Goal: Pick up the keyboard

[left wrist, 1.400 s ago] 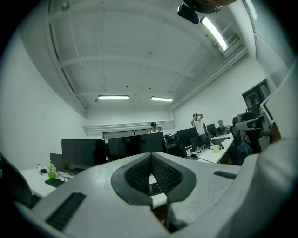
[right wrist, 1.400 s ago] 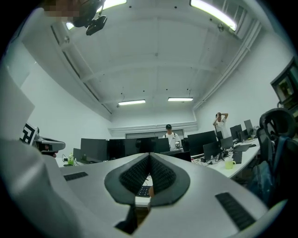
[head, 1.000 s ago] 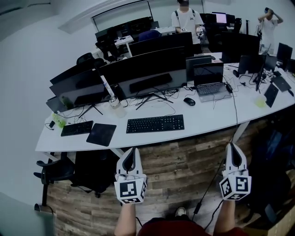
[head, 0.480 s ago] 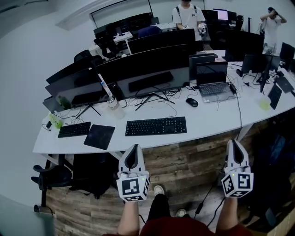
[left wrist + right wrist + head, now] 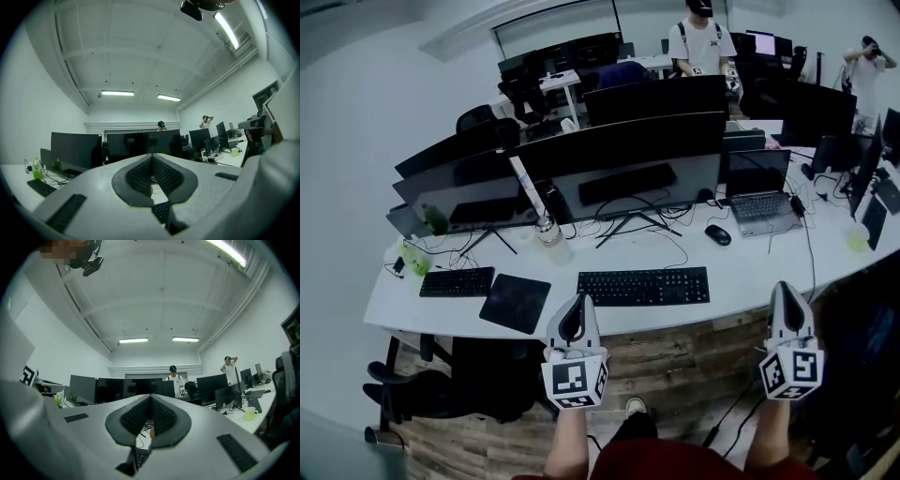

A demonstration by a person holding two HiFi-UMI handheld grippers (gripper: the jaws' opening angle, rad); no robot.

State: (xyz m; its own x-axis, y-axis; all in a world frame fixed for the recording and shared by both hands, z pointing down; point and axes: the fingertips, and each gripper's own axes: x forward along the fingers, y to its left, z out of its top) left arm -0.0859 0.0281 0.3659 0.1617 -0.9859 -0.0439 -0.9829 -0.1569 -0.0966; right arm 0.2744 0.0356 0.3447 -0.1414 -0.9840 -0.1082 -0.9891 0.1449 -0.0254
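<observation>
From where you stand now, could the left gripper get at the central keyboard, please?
Probably yes: the central keyboard lies near the front edge of the desk, and nothing stands between it and the left gripper. Its jaws are shut, so they would need opening first.

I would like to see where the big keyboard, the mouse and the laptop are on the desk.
big keyboard [image 5: 644,286], head view, middle of its keys.
mouse [image 5: 718,234], head view, its top.
laptop [image 5: 766,208], head view, its key area.
</observation>
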